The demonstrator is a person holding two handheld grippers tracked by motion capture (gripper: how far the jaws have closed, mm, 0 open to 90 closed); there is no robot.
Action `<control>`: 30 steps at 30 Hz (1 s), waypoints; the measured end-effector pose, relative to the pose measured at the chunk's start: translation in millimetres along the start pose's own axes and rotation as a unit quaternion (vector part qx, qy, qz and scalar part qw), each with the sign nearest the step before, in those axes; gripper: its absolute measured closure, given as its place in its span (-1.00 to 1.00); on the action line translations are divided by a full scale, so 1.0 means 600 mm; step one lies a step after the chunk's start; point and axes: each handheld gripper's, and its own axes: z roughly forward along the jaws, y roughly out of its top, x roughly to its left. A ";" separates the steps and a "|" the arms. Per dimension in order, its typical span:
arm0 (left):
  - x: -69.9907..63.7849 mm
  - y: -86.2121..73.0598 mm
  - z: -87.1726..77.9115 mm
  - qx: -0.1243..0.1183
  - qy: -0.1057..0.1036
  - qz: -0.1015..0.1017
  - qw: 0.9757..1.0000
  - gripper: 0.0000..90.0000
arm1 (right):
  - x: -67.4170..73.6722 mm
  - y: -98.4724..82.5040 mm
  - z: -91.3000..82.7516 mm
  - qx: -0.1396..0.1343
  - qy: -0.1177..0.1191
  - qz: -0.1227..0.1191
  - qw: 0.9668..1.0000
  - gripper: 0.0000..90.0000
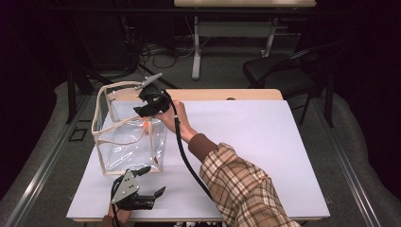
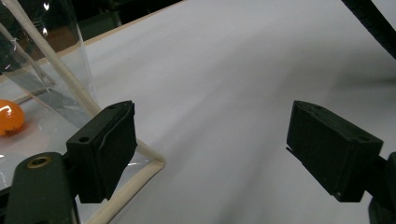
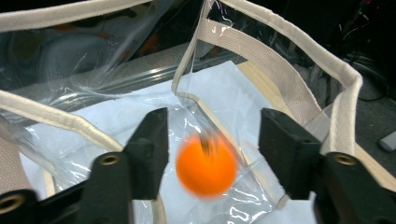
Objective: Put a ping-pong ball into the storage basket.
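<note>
The clear bag (image 1: 128,137) with its cream webbing trim stands open-topped on the white table (image 1: 265,156), and I take it as my landmark.

Just in front of the bag's near corner, the left gripper (image 1: 144,197) rests low over the table with its jaws standing wide apart and nothing between them; in the left gripper view that corner of the bag sits right beside one pad. It looks to be idle, perhaps waiting to steady the bag.

Above the bag's open mouth, the right gripper (image 3: 212,154) points down into it, its jaws parted and clear of the orange ball (image 3: 206,164). The ball shows blurred between and below the jaws, inside the bag near its floor, so I judge this to be the drop: the ball is being let go into the bag.

The next move, I'd say, calls for lifting the right gripper straight out without snagging the trim or tipping the bag.

Count: one bag, one ball, two grippers.
</note>
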 end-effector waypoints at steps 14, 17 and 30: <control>0.000 0.000 0.002 0.005 0.002 0.003 1.000 -0.65 | -0.021 -0.023 -0.072 -0.024 0.035 0.014 0.999 -0.60; -0.001 0.001 0.004 0.006 0.003 0.002 1.000 -0.65 | -0.027 -0.031 -0.084 -0.026 0.032 0.017 0.999 -0.63; 0.000 0.002 0.009 0.010 0.002 0.004 1.000 -0.65 | -0.046 -0.068 -0.139 -0.038 0.020 0.014 0.999 -0.75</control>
